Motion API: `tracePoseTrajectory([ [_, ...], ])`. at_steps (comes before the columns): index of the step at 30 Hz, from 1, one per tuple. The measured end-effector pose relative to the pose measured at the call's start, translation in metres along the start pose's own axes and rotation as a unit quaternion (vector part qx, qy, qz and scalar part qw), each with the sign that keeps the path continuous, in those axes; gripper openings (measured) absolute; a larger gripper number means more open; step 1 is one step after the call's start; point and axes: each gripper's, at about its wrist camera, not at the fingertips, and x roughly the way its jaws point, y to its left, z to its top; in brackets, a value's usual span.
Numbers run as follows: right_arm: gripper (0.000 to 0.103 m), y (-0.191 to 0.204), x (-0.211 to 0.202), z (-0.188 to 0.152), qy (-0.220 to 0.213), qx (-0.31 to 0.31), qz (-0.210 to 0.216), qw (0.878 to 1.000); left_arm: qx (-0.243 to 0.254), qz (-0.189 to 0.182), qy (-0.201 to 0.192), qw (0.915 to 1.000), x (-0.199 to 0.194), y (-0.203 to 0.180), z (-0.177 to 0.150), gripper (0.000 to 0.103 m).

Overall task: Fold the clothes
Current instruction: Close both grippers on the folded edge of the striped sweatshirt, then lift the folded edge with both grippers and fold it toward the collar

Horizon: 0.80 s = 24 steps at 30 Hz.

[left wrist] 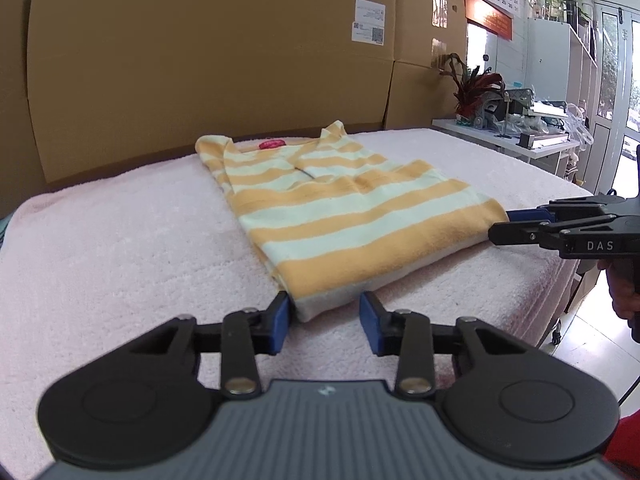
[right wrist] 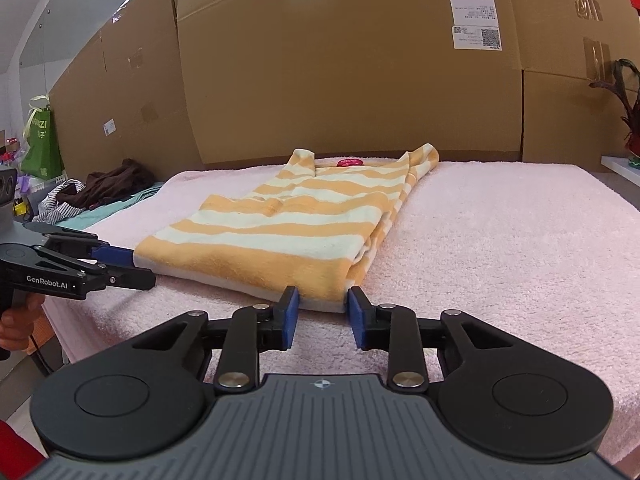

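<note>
Left wrist view: striped sweater [left wrist: 340, 216], folded, lies on the pink towel [left wrist: 120, 248] covering the desk; left gripper [left wrist: 324, 322] jaws stand apart astride its near corner, pads not visibly pressing. Right gripper [right wrist: 322, 314] likewise straddles the other hem corner, contact hard to judge; the desk itself is hidden.

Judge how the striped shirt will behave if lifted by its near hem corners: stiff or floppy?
Probably floppy: the striped shirt lies in soft folded layers, so its middle should sag. It looks light, thin knit. The fuzzy pink towel beneath may drag slightly on it.
</note>
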Motion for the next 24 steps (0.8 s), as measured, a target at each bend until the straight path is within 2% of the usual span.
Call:
tracePoseTrajectory([
  [1, 0.041, 0.001, 0.000, 0.000, -0.003, -0.003, 0.002, 1.000, 0.000, -0.001, -0.001, 1.0000, 0.001, 0.000, 0.000, 0.039],
  [3, 0.047, 0.006, 0.001, -0.003, -0.010, -0.014, 0.003, 1.000, -0.002, -0.005, -0.004, 1.0000, 0.002, 0.002, 0.000, 0.035],
  [4, 0.047, 0.008, 0.001, -0.004, -0.014, -0.022, 0.001, 1.000, -0.004, -0.004, -0.007, 1.0000, 0.002, 0.002, -0.001, 0.028],
  [5, 0.046, 0.009, 0.002, -0.006, -0.020, -0.032, -0.001, 0.999, -0.004, 0.001, -0.013, 0.9999, 0.002, 0.002, -0.002, 0.017],
  [8, 0.032, 0.009, 0.003, -0.011, -0.038, -0.038, -0.012, 0.998, -0.003, 0.013, -0.025, 0.9996, 0.002, -0.002, -0.005, 0.012],
  [10, 0.023, 0.006, 0.002, -0.009, -0.041, -0.026, -0.009, 0.999, -0.008, 0.018, -0.026, 0.9995, 0.001, -0.004, -0.005, 0.010],
  [13, 0.018, 0.005, 0.000, -0.006, -0.051, -0.016, -0.004, 0.999, -0.030, 0.016, -0.033, 0.9989, -0.001, 0.000, -0.001, 0.006],
  [17, 0.017, 0.006, -0.002, 0.008, -0.071, -0.019, 0.006, 0.997, -0.037, 0.020, -0.054, 0.9976, -0.006, 0.000, 0.012, 0.005],
  [24, 0.016, -0.004, -0.005, 0.044, -0.102, 0.026, 0.037, 0.994, -0.044, 0.029, -0.103, 0.9933, -0.022, 0.003, 0.042, 0.003],
])
